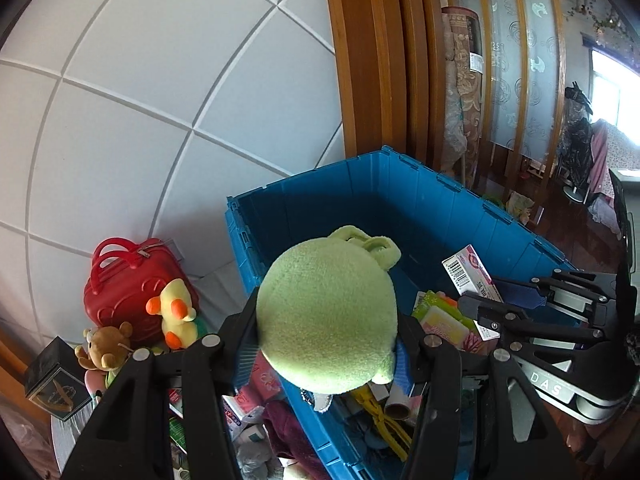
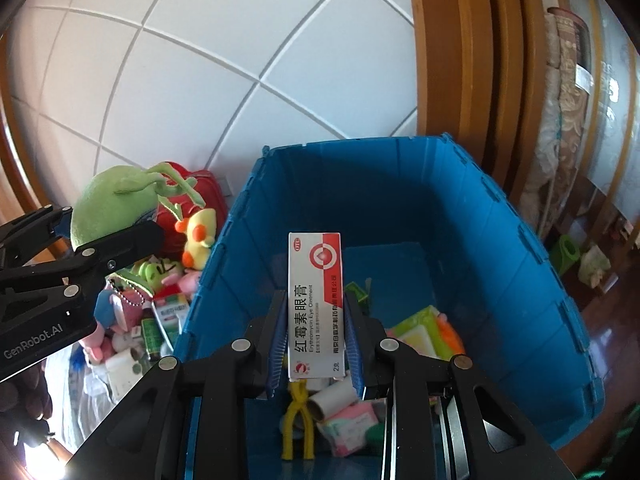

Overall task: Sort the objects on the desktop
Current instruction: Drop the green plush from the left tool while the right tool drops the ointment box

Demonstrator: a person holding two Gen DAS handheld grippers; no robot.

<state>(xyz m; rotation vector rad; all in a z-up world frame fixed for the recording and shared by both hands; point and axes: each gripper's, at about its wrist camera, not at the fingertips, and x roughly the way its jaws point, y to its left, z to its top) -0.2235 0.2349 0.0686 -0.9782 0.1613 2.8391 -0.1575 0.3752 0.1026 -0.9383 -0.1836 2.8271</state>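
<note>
My left gripper (image 1: 326,354) is shut on a round light-green plush toy (image 1: 326,312), held above the near left rim of a blue plastic crate (image 1: 400,200). In the right wrist view that plush (image 2: 112,204) and the left gripper (image 2: 104,232) hang left of the crate (image 2: 500,260). The right gripper (image 2: 316,344) is shut on a white and red ointment box (image 2: 316,300), upright between its blue pads over the inside of the crate. From the left wrist view the right gripper (image 1: 478,292) and its box (image 1: 470,276) show at the crate's right side.
In the crate lie a yellow toy (image 2: 296,412), cardboard rolls (image 2: 332,398) and coloured packs (image 2: 420,332). Left of it are a red mini suitcase (image 1: 128,280), a yellow duck (image 1: 178,312), a brown bear (image 1: 106,348), a black box (image 1: 56,384) and loose boxes. A white tiled wall and a wooden frame stand behind.
</note>
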